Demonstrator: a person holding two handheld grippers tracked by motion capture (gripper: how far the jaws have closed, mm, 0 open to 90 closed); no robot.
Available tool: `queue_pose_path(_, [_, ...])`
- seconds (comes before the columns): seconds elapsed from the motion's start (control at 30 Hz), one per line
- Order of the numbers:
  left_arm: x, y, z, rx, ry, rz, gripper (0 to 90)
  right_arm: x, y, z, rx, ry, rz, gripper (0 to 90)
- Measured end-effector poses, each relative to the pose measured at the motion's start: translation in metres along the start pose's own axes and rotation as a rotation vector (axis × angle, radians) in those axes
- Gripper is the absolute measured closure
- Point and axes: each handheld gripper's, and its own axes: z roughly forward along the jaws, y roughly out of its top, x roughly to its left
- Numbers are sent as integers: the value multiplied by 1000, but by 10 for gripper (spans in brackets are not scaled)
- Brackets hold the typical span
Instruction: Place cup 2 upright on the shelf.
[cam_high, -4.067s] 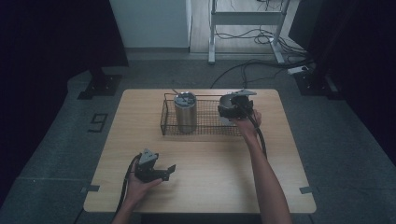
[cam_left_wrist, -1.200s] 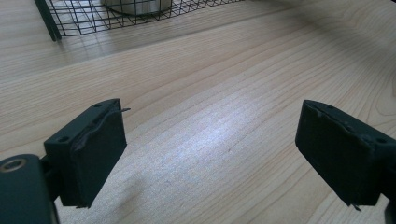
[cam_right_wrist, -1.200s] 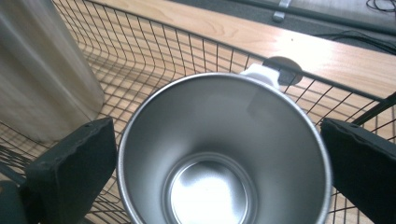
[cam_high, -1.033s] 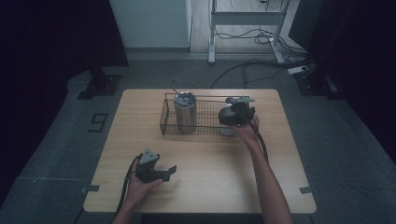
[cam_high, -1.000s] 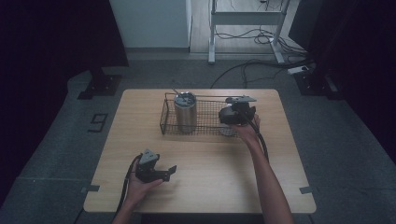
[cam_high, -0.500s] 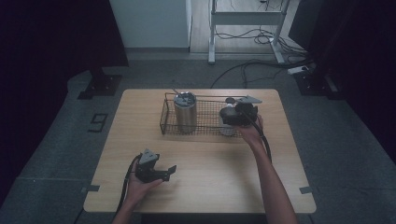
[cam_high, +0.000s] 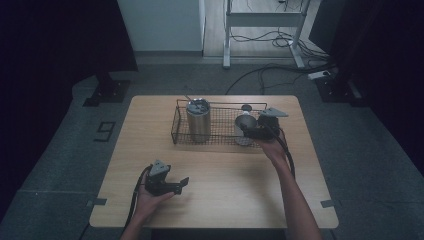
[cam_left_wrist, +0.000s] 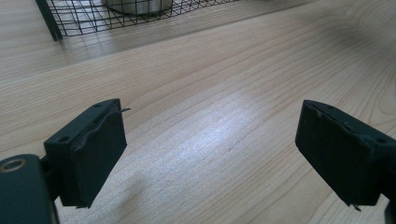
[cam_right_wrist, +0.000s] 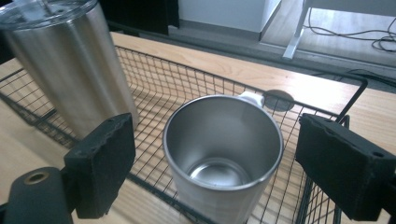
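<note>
Steel cup (cam_right_wrist: 223, 158) upright in wire basket (cam_right_wrist: 154, 79) — right gripper (cam_right_wrist: 229, 163) jaws apart.

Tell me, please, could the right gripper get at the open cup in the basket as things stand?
Probably yes. The right gripper sits right at the cup, jaws either side with gaps showing; they have just been closing. The cup stands upright in the wire basket, clear of the tumbler.

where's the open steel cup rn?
High view: the open steel cup stands at the right end of the wire basket, right of the lidded tumbler, beside the right gripper.
</note>
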Motion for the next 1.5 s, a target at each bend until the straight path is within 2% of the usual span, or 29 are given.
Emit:
queue_pose_path(0.37, [-1, 0, -1, 0, 4, 8, 88, 4, -15, -25, -27, 26, -24, 155])
queue_pose_path(0.83, [-3, -1, 2, 11, 8, 11, 88, 0, -51, -61, -38, 49, -24, 167])
queue_pose_path(1.0, [-5, -2, 4, 17, 4, 19, 88, -3, -70, -75, -28, 50, -23, 170])
queue_pose_path(1.33, [-5, -3, 5, 22, 10, 21, 88, -6, -100, -89, -5, 49, 3, 169])
queue_pose_path(1.47, [-4, -3, 6, 24, 12, 20, 88, -10, -120, -93, 24, 48, 21, 167])
queue_pose_path(1.5, [-4, -3, 6, 24, 12, 20, 88, -10, -120, -93, 24, 48, 21, 167])
